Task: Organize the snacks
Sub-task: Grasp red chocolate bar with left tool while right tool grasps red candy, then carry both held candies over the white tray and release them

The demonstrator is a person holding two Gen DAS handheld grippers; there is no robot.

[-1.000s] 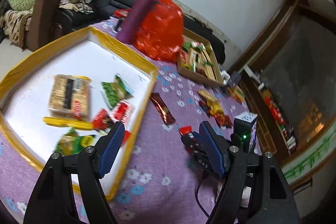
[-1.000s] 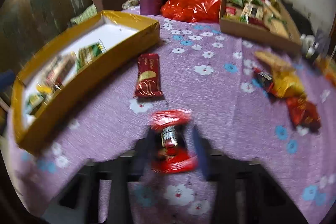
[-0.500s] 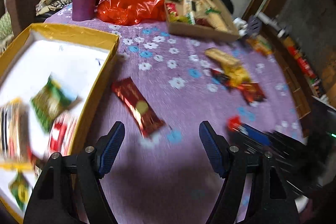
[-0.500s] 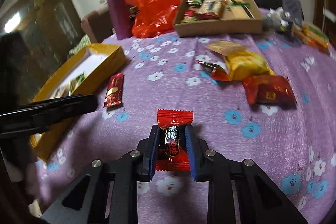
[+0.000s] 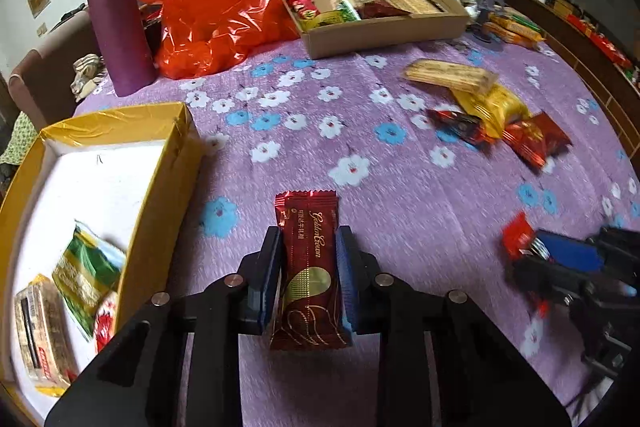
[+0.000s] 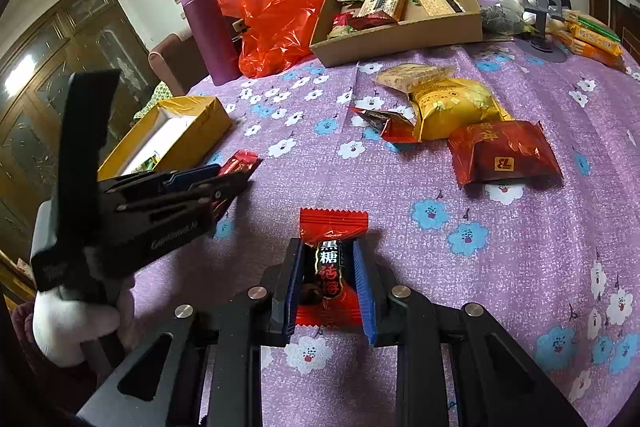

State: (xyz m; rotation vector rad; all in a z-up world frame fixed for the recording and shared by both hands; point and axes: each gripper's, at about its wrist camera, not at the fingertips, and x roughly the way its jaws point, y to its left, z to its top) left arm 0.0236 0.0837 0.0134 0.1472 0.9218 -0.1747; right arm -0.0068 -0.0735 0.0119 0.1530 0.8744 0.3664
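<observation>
My left gripper (image 5: pixel 307 259) is shut on a dark red Golden Crown snack bar (image 5: pixel 307 267), beside the yellow box (image 5: pixel 160 183) that holds several snacks. My right gripper (image 6: pixel 328 267) is shut on a small red candy packet (image 6: pixel 330 267) with Chinese characters, above the purple flowered cloth. The right gripper also shows in the left wrist view (image 5: pixel 560 259) at the right. The left gripper shows in the right wrist view (image 6: pixel 224 179) at the left, with the bar's end sticking out.
A cardboard tray (image 5: pixel 384 27) of snacks stands at the back, with a red plastic bag (image 5: pixel 208 7) and a purple flask (image 5: pixel 116 15) to its left. Loose packets lie mid-table: a biscuit pack (image 5: pixel 448 77), a yellow packet (image 6: pixel 452 107) and a red packet (image 6: pixel 504 151).
My left gripper swung from the yellow box toward the table middle and closed on the dark red snack bar. My right gripper kept hold of the red candy packet.
</observation>
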